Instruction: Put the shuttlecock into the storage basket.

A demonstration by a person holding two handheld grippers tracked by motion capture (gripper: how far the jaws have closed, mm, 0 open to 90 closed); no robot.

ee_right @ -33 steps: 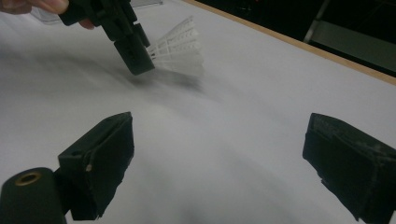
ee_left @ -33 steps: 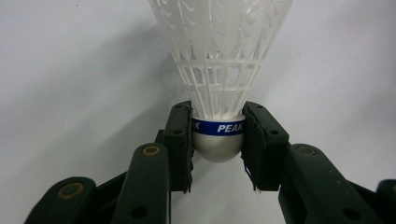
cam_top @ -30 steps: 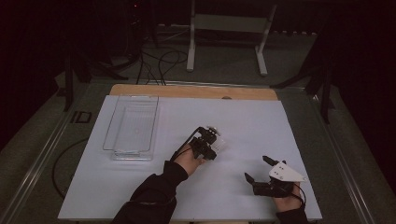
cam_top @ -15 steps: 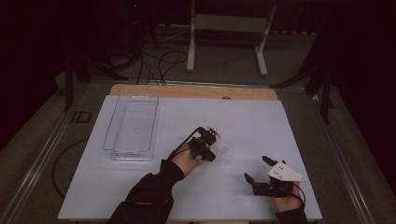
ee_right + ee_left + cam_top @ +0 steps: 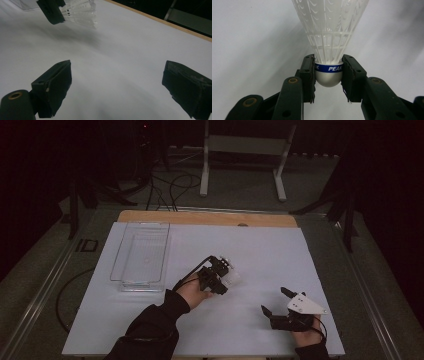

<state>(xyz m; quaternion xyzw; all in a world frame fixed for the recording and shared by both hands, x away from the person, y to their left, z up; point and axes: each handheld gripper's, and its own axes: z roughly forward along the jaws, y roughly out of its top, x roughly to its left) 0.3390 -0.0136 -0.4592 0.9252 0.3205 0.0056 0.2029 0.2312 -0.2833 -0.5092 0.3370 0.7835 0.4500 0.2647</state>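
held thing: shuttlecock (image 5: 329, 50), cork clenched in left gripper (image 5: 220, 276) jaws, above mid-counter (image 5: 260, 250)
long axis: skirt points straight ahead of jaws
clear tray (image 5: 142, 255): lies left, nearer left gripper
right gripper (image 5: 277, 302): jaws released, empty

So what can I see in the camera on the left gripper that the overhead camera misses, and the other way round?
The left gripper view shows the shuttlecock's rounded base clamped between two black pads, with a blue band reading PEAK. The high view adds the clear tray, the right gripper with open jaws, both forearms and the floor beyond. Both show the white shuttlecock held by the left gripper over the white table.
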